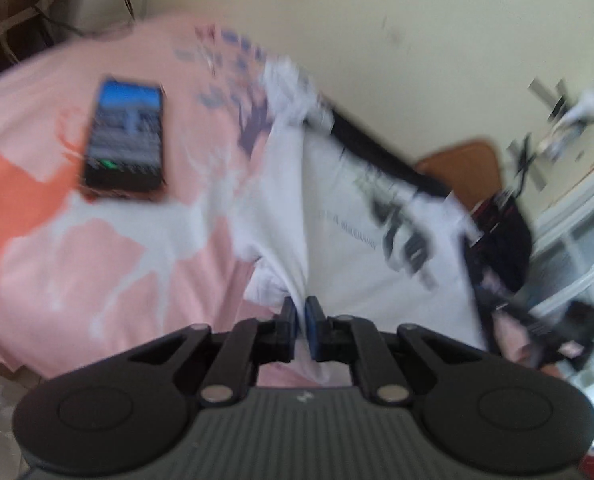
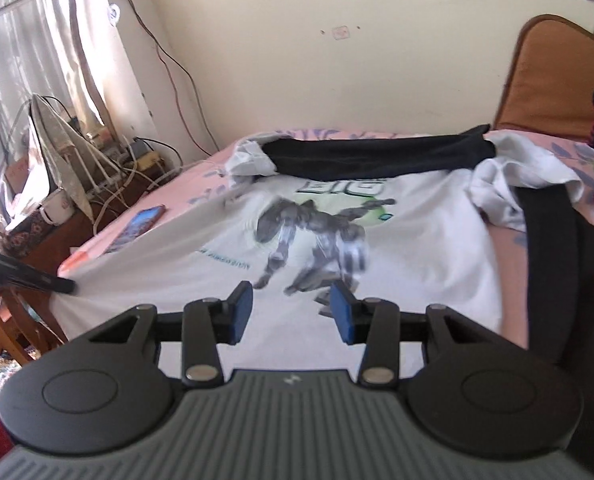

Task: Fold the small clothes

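A white T-shirt [image 2: 409,240] with a grey robot print and black trim lies spread on a pink bedsheet [image 2: 509,248]. In the left wrist view my left gripper [image 1: 301,310] is shut on a bunched edge of the white T-shirt [image 1: 337,208] and the cloth is pulled taut from it. It also shows at the left edge of the right wrist view [image 2: 63,285], holding the shirt's corner. My right gripper [image 2: 292,306] is open and empty, just above the shirt's near hem. A black sleeve band [image 2: 377,156] lies across the far side.
A phone [image 1: 125,136] with a lit screen lies on the pink sheet [image 1: 97,260] left of the shirt; it also shows in the right wrist view [image 2: 139,224]. A brown headboard [image 2: 553,80] stands at the back right. Cables and a cluttered side table [image 2: 77,184] are at the left.
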